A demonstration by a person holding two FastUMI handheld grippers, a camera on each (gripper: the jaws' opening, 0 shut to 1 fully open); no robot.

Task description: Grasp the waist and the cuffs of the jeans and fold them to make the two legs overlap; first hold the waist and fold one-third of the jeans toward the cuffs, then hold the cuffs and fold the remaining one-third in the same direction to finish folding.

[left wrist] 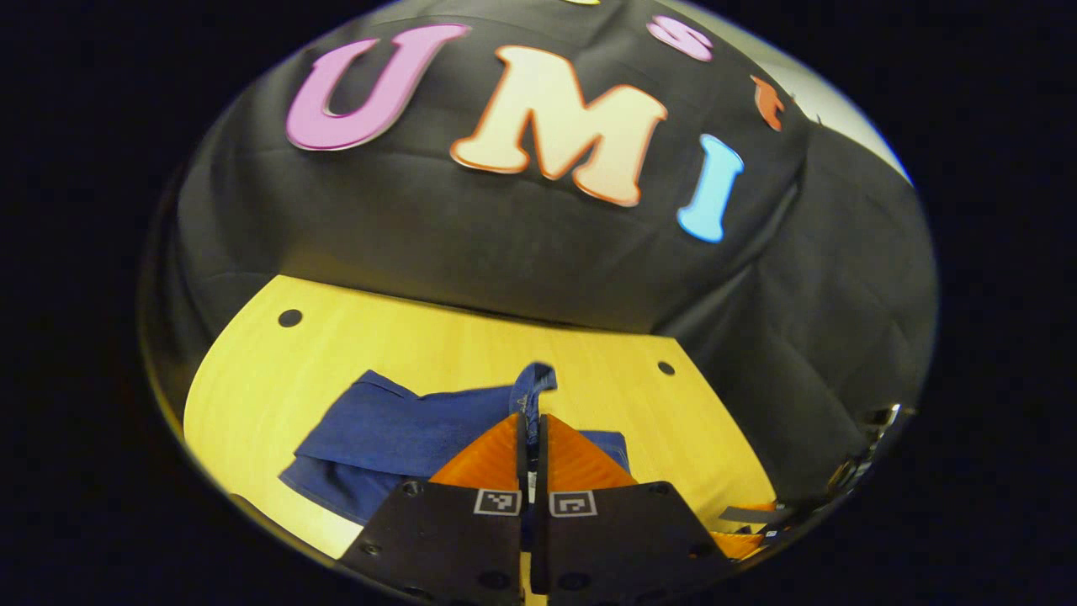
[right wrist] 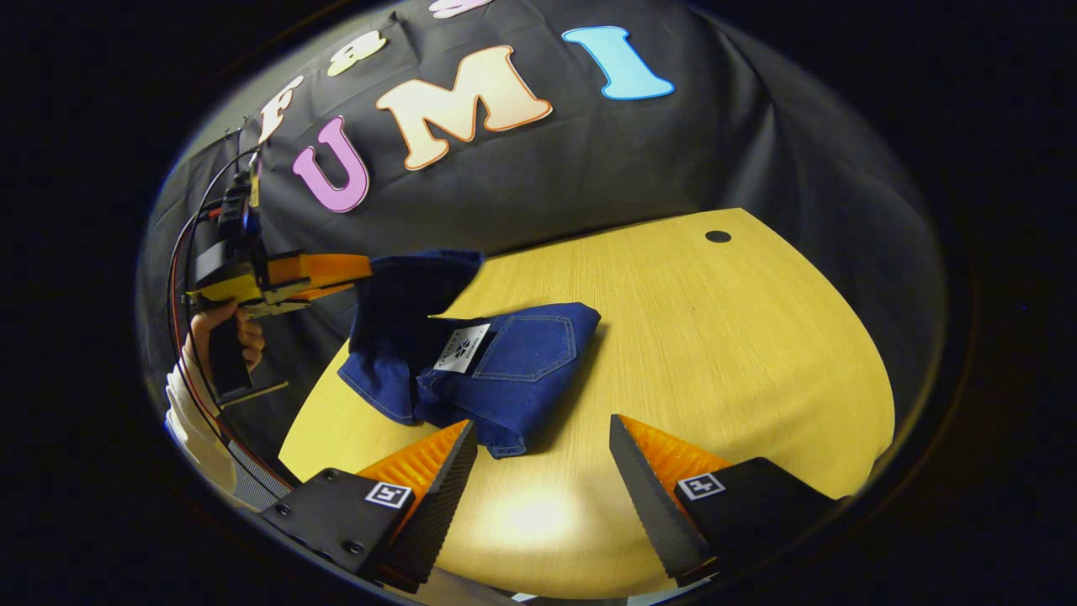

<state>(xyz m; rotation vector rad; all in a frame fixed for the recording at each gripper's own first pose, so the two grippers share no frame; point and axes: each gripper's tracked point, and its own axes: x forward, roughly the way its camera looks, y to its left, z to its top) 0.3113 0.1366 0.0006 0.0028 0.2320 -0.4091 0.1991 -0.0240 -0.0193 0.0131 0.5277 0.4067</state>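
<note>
The jeans [right wrist: 505,362] are lying partly folded on the yellow table [right wrist: 740,337], their long axis running roughly from the right gripper [right wrist: 543,459] away toward the table's far edge, back pocket and tag facing up. The left gripper [right wrist: 358,273] is clamping an edge of the denim, probably the cuff end, and lifting it above the pile. The right gripper is hanging spread wide and empty just beside the near fold.
</note>
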